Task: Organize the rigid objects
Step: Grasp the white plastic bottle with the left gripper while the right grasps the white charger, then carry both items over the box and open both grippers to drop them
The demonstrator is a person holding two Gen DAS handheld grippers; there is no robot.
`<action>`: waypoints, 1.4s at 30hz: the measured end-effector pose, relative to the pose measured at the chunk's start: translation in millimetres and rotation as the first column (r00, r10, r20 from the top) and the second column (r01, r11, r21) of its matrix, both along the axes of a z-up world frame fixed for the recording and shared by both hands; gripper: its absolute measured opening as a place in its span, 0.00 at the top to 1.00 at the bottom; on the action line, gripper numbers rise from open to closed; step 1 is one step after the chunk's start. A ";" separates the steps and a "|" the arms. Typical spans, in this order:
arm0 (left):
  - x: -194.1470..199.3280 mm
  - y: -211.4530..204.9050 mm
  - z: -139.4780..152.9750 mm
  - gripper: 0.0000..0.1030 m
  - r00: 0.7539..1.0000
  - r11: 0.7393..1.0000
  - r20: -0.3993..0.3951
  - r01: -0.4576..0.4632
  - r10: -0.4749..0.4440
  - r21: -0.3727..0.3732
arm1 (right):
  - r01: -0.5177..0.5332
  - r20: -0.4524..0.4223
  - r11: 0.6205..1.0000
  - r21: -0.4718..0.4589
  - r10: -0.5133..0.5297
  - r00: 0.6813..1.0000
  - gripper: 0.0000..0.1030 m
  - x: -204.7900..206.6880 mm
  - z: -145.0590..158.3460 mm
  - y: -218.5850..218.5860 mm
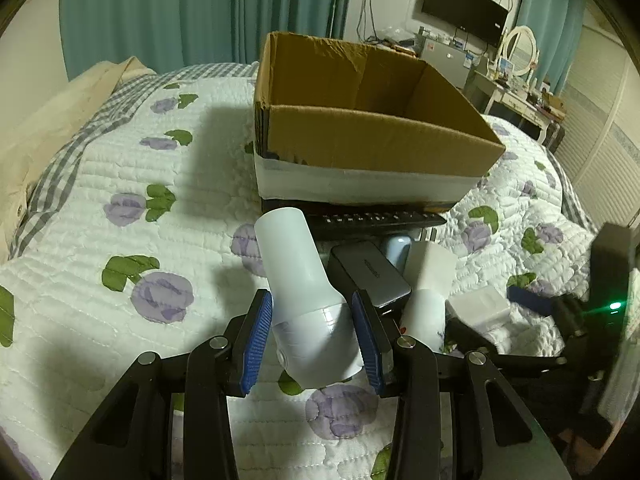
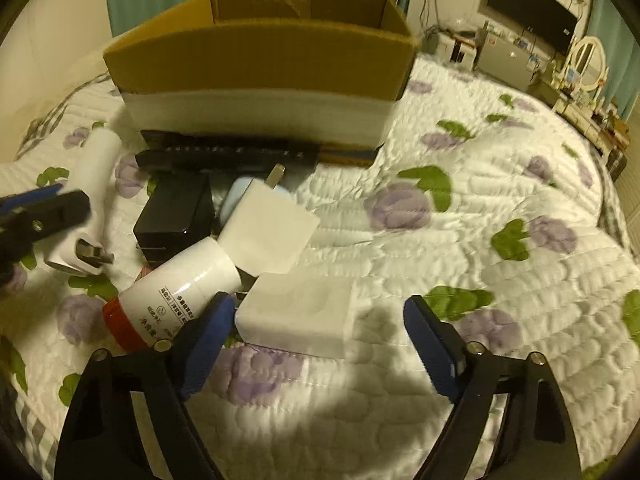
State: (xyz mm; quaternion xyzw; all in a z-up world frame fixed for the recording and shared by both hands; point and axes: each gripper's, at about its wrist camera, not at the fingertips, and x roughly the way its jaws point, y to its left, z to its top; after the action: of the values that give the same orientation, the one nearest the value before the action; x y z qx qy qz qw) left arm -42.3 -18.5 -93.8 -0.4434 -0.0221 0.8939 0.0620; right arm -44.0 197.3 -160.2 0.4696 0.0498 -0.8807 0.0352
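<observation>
A white bottle (image 1: 306, 300) is clamped between the left gripper (image 1: 316, 340) jaws. The right gripper (image 2: 320, 340) jaws are spread wide around a white block (image 2: 298, 320).

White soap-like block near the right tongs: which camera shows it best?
The right wrist view: the white block lies whole and close on the quilt, just ahead of the open right tongs. The left wrist view shows the block small at the far right, beside the pile.

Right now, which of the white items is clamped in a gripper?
The white bottle, held between the left gripper's blue pads. The white block only sits between the right gripper's open fingers.
</observation>
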 end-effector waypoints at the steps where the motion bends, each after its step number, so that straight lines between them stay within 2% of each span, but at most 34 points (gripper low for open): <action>1: 0.0 0.6 -0.8 0.59 1.000 1.000 -0.001 0.000 0.000 -0.002 | -0.003 0.011 1.000 -0.014 0.003 1.000 0.22 -1.3 -2.9 -0.1; 3: -0.5 2.2 -2.2 0.59 1.000 1.000 -0.001 -0.002 0.002 -0.013 | -0.013 0.029 1.000 -0.028 0.014 0.999 0.27 -2.9 -6.3 -0.6; 5: 0.3 2.5 -2.4 0.59 1.000 1.000 -0.003 0.000 0.000 -0.015 | -0.026 0.033 0.997 -0.067 0.028 0.999 0.38 -2.0 -5.6 0.4; 9: 3.6 4.4 4.0 0.59 1.000 1.000 -0.028 0.004 -0.004 -0.020 | -0.021 0.010 0.995 -0.096 0.022 1.000 0.38 2.4 -2.1 4.4; 12: 6.3 5.2 12.3 0.59 0.999 1.000 -0.048 0.001 -0.002 -0.020 | -0.028 -0.051 0.995 -0.098 0.023 0.998 0.39 10.7 13.7 7.7; 17: 6.1 8.1 34.1 0.59 0.996 1.000 -0.094 -0.011 0.008 -0.023 | -0.052 -0.180 0.995 -0.083 0.036 0.983 0.39 25.7 57.5 7.7; 20: 2.1 10.7 57.1 0.59 0.989 1.000 -0.145 -0.019 0.016 -0.021 | -0.079 -0.258 0.994 -0.071 0.058 0.964 0.39 24.5 89.4 2.9; 23: -3.5 13.3 77.5 0.59 0.981 0.999 -0.193 -0.025 0.019 -0.030 | -0.101 -0.322 0.994 -0.053 0.078 0.943 0.39 13.2 125.6 -0.8; 27: -21.0 17.6 98.2 0.59 0.971 0.998 -0.237 -0.034 0.020 -0.052 | -0.114 -0.398 0.991 -0.072 0.076 0.914 0.39 -7.5 163.7 4.0; 30: -40.4 20.9 106.0 0.59 0.967 0.997 -0.254 -0.038 0.019 -0.070 | -0.124 -0.427 0.989 -0.086 0.076 0.901 0.39 -29.1 176.8 5.6; 36: -80.3 24.6 104.6 0.59 0.966 0.994 -0.259 -0.046 0.019 -0.101 | -0.134 -0.409 0.985 -0.105 0.080 0.909 0.39 -98.6 168.2 8.6; 38: -92.4 25.8 99.1 0.59 0.967 0.991 -0.255 -0.049 0.016 -0.124 | -0.127 -0.373 0.985 -0.114 0.076 0.925 0.39 -126.4 152.3 10.4; 42: -111.9 28.7 83.4 0.59 0.973 0.989 -0.229 -0.041 0.007 -0.142 | -0.121 -0.301 0.987 -0.104 0.085 0.950 0.39 -155.6 117.1 9.3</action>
State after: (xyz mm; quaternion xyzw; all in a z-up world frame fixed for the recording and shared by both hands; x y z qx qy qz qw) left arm -154.1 10.2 -10.3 -0.3409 0.0450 0.9388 0.0208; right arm -199.6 206.7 -43.1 0.3263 0.0255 -0.9394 0.1019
